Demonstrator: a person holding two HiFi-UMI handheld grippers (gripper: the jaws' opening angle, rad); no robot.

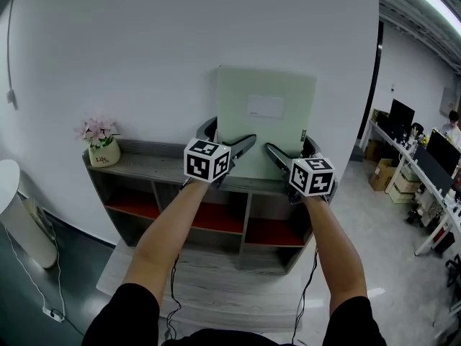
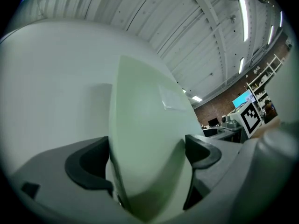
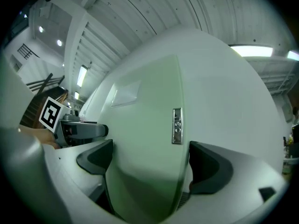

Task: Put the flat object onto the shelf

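Observation:
A pale green flat board (image 1: 265,121) with a white label stands upright against the white wall, above the top of the grey shelf (image 1: 148,166). My left gripper (image 1: 229,140) is shut on its lower left corner, and my right gripper (image 1: 294,153) is shut on its lower right corner. In the left gripper view the board (image 2: 145,139) fills the gap between the jaws of the left gripper (image 2: 147,164). The right gripper view shows the board (image 3: 145,139), with a small metal clip on its edge, pinched in the right gripper (image 3: 149,164). The grippers hide its bottom edge.
A potted pink flower (image 1: 103,148) stands on the shelf top's left end. Red-backed compartments (image 1: 209,218) lie below. A white round table (image 1: 11,193) is at the far left, and desks with monitors (image 1: 425,164) and cardboard boxes (image 1: 385,175) at the right.

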